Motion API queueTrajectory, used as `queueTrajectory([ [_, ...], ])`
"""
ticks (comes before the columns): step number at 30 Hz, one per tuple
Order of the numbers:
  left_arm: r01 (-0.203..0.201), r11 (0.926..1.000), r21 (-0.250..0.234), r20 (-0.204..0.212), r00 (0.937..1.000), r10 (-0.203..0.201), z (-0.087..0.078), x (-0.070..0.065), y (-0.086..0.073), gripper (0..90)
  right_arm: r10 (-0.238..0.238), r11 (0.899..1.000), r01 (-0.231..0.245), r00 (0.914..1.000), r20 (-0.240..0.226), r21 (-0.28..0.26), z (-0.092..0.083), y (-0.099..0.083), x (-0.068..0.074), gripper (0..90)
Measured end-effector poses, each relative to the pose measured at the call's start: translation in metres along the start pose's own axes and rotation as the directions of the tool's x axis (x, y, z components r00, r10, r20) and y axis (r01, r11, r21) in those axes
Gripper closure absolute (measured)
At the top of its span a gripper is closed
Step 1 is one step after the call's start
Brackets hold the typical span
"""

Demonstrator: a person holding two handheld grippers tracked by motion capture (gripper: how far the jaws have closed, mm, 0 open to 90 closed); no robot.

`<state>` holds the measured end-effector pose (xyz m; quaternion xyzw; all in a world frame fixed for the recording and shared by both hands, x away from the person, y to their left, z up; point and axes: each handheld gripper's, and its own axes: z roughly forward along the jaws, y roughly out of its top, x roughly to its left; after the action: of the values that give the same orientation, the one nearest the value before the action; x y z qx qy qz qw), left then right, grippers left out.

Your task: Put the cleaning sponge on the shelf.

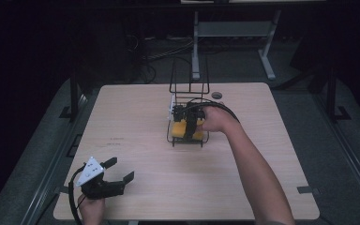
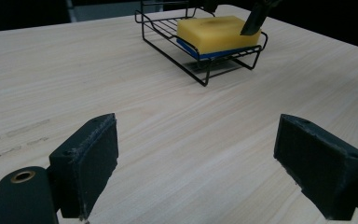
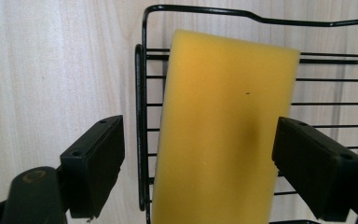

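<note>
Overhead, the right gripper hangs above the sponge, jaws spread wide on either side of it and touching nothing. That yellow sponge, blue underneath, lies flat in the wire rack at mid-table. Well short of the rack, near the table's front left corner, the left gripper rests idle, its jaws also apart and empty. Judging by this, the sponge sits in the rack; whether it is arriving or leaving cannot be told.
</note>
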<state>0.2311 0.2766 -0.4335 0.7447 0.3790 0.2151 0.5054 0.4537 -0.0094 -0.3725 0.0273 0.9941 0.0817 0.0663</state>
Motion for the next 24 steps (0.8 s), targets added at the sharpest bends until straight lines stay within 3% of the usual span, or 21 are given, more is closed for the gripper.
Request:
queueTrajectory([
  [12,-0.001,1.0,-0.003,-0.004,1.0,0.001,0.0,-0.001,0.0,13.0,-0.068,0.998,0.068,0.9976,0.009,0.011,-0.004,0.005,0.022,16.8],
  [22,-0.006,1.0,0.003,-0.004,1.0,0.006,0.0,-0.001,0.0,13.0,-0.077,0.997,0.077,0.997,0.004,-0.014,-0.011,-0.003,0.04,16.9],
  [24,-0.004,1.0,0.001,-0.007,1.0,0.004,0.0,-0.001,0.0,13.0,-0.061,0.998,0.061,0.9981,-0.004,-0.01,-0.012,-0.006,0.043,16.9],
])
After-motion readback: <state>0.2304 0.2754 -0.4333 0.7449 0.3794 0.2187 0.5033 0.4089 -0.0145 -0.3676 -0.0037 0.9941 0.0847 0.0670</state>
